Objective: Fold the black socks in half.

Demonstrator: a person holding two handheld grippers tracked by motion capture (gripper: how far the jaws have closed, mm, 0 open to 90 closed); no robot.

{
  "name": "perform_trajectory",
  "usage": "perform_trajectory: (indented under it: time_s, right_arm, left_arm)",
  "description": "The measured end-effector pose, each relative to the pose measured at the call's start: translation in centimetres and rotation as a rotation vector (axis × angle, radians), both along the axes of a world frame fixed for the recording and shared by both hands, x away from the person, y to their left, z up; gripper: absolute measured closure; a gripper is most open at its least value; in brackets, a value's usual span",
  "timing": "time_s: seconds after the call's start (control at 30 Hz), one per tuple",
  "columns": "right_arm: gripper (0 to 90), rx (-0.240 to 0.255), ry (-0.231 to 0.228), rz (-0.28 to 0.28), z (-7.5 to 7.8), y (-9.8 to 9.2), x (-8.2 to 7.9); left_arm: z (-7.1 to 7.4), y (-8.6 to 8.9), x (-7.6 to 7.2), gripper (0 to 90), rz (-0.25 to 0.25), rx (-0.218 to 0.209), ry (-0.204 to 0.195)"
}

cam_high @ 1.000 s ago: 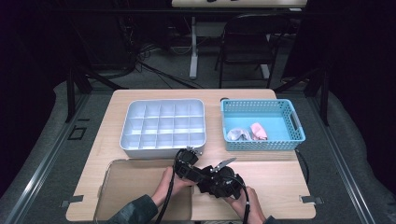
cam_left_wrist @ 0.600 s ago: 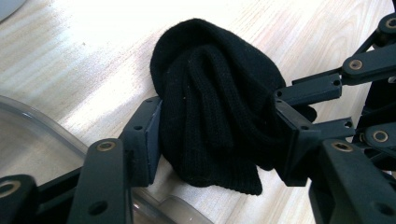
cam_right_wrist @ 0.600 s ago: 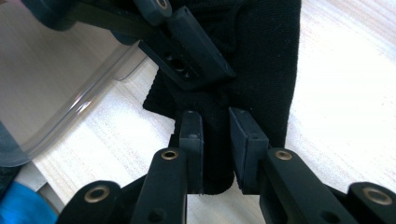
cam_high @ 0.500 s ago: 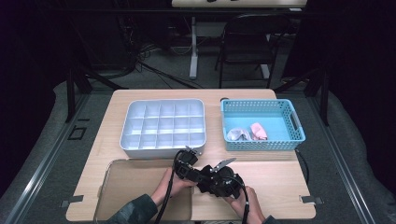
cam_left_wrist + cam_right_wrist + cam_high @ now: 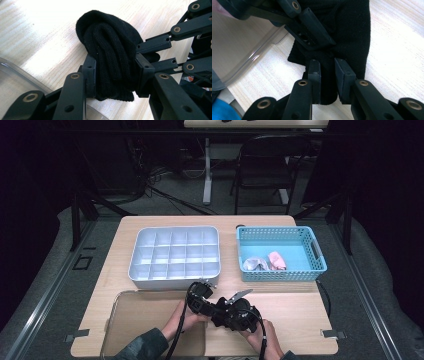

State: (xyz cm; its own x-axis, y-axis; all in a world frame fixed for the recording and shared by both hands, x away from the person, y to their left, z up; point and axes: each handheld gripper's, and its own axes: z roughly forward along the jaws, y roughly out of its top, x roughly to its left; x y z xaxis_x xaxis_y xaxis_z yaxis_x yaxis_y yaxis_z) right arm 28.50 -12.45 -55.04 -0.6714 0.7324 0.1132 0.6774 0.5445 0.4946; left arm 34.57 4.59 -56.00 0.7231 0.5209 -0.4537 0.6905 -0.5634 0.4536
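Two tools pinch one rolled black sock over the tabletop

Both hold the black knit sock, which sits just above the wooden tabletop beside the clear tray. The left tool has just been closing and its pads now press the thick rolled middle; the right tool is clamped on a thinner fold at the sock's edge. Soft, light and springy, the bundle looks likely to squash rather than slip, yet a loose layer could unroll if only the edge is held. Best hold, I judge, is across the fat middle of the roll, through all layers.
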Motion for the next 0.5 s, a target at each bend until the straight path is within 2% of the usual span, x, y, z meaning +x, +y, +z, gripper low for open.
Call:
perform_trajectory:
  time_s: [0.07, 0.13, 0.23, 0.27, 0.33, 0.5]
  right_arm:
    - [76.3, -0.007, 0.006, 0.004, 0.1, -0.1, 0.1]
    - [75.1, 0.007, 0.014, 0.008, 0.1, -0.2, 0.1]
    - [69.6, 0.038, 0.036, 0.026, 0.2, -0.6, 0.3]
    - [65.6, 0.058, 0.048, 0.025, 0.4, -0.7, 0.3]
    - [59.2, 0.066, 0.055, 0.044, 0.7, -1.0, 0.2]
    - [44.4, 0.079, -0.009, 0.019, 2.0, -2.8, 0.1]
  left_arm:
    - [0.1, -0.2, -0.3, 63.5, -0.006, 0.014, -0.038]
    - [0.3, -0.3, -0.5, 64.5, -0.014, 0.022, -0.064]
    - [0.2, -0.2, -0.5, 65.3, -0.02, 0.018, -0.074]
    - [0.2, -0.2, -0.5, 65.3, -0.016, 0.015, -0.075]
    - [0.2, -0.2, -0.5, 65.5, -0.02, 0.012, -0.081]
    - [0.4, -0.2, -0.7, 65.5, -0.023, 0.01, -0.102]
